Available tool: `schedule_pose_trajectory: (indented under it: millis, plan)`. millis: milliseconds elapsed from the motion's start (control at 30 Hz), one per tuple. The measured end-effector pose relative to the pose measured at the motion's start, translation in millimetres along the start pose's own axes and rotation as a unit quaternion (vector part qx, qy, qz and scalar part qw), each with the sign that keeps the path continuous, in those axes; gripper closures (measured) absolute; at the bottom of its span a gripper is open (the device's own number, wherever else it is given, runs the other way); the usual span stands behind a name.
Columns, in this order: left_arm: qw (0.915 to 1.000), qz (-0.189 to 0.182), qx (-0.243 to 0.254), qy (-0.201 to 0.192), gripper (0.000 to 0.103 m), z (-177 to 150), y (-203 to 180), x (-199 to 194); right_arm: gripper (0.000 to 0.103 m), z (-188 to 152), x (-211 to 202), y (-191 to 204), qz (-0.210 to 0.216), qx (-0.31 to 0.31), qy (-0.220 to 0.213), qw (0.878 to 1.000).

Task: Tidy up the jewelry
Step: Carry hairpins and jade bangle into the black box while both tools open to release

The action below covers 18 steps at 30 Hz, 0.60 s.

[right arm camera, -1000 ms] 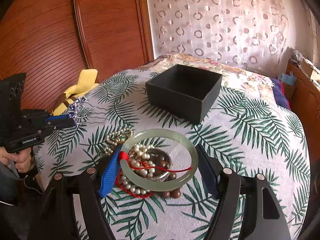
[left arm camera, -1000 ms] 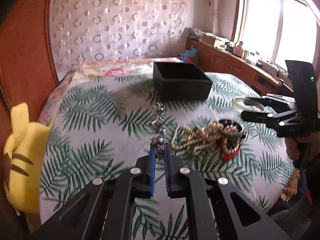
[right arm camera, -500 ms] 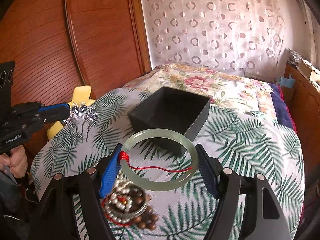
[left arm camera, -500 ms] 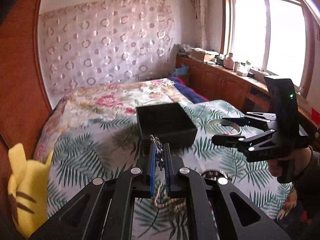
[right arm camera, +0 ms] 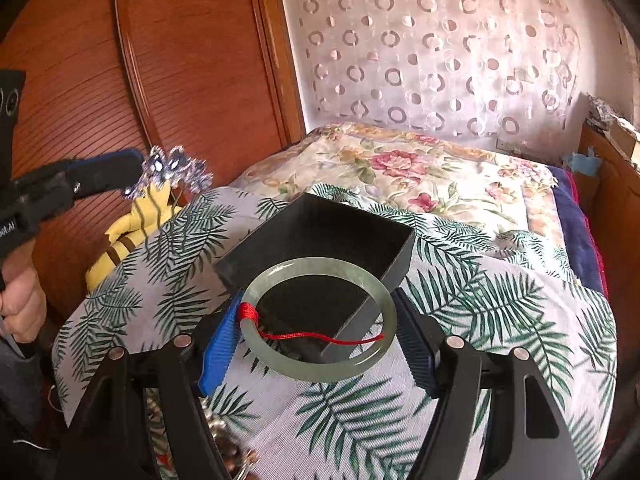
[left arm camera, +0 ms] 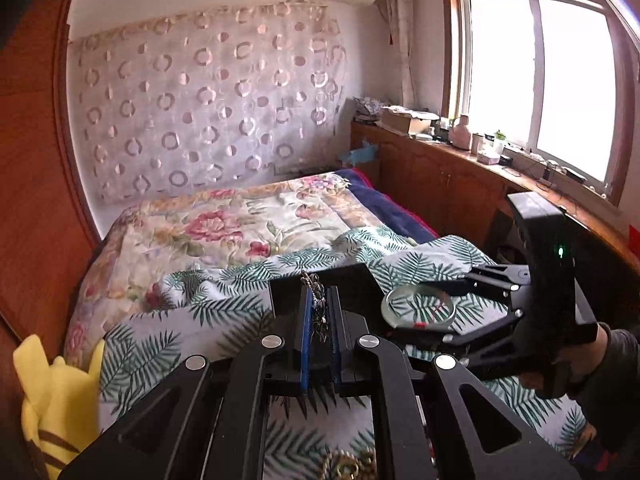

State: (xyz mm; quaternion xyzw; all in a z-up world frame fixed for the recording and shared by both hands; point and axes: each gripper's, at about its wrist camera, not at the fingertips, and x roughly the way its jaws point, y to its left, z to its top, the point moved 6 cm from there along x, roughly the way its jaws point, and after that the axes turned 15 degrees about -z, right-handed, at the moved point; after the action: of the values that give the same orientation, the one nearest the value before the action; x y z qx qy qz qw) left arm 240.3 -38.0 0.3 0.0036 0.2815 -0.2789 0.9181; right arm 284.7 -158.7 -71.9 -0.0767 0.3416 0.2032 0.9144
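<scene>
My left gripper [left arm camera: 319, 304] is shut on a silver rhinestone hair comb [left arm camera: 318, 312], held in the air; from the right wrist view the comb [right arm camera: 172, 170] glitters at the left, up and to the left of the box. My right gripper [right arm camera: 320, 320] is shut on a pale green jade bangle [right arm camera: 320, 368] with a red cord, held flat just above the near corner of the open black box [right arm camera: 320, 236]. In the left wrist view the bangle [left arm camera: 418, 308] hangs right of the box [left arm camera: 352, 280]. The box's inside looks bare where it shows.
The box stands on a palm-leaf cloth [right arm camera: 480, 300] over a flowered bed. Pearl and bead jewelry [right arm camera: 224, 440] lies on the cloth below my right gripper. A yellow plush toy [left arm camera: 52, 396] sits at the left edge. A wooden panel [right arm camera: 160, 80] rises on the left.
Both grippers have risen and moved forward from the jewelry pile toward the black box, each keeping its piece. The bangle now hangs over the box's near corner.
</scene>
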Motion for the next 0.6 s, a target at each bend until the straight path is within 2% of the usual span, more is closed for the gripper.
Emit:
schedule_pose_trajectory:
  millis: [333,600]
  plan:
    - [0.9994,-0.011,-0.019,0.028,0.096,8,24,53,0.028,0,40,5,0.004,-0.026,0.025,0.999]
    - [0.9988,-0.029,-0.021,0.033,0.096,6,24,70,0.028,7,43,2,0.012,-0.026,0.018,0.999]
